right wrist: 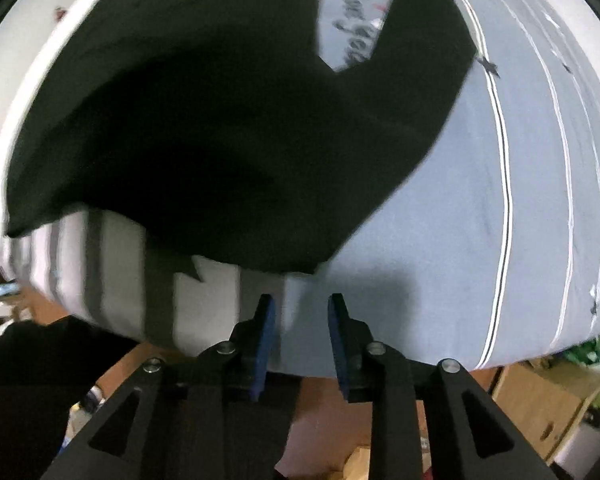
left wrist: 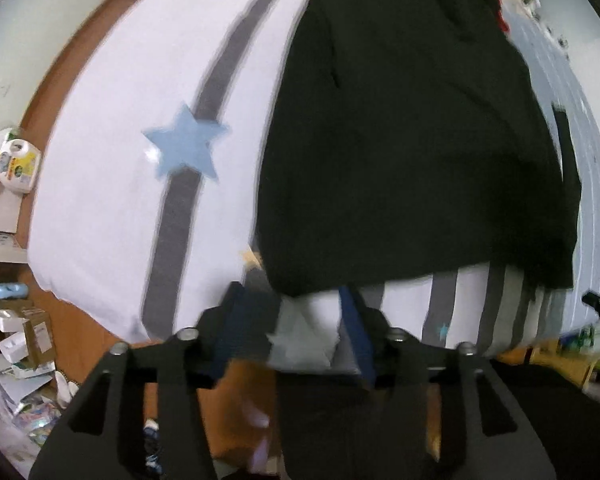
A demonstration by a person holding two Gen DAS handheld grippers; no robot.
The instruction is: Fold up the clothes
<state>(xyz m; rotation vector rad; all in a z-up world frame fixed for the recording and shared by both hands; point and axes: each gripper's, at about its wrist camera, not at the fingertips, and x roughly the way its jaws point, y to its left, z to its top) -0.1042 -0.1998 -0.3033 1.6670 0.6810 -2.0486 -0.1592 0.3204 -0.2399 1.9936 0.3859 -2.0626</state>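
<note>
Both hand-held grippers, left [left wrist: 308, 320] and right [right wrist: 302, 320], gape empty at the bed [right wrist: 420, 220] edge; I risk the shirt [left wrist: 412, 140] hem slipping off, unfolding.

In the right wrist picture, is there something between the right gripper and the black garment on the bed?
Nothing lies there. In the right wrist view, only bare bedding separates the open right gripper from the near hem of the black garment.
</note>
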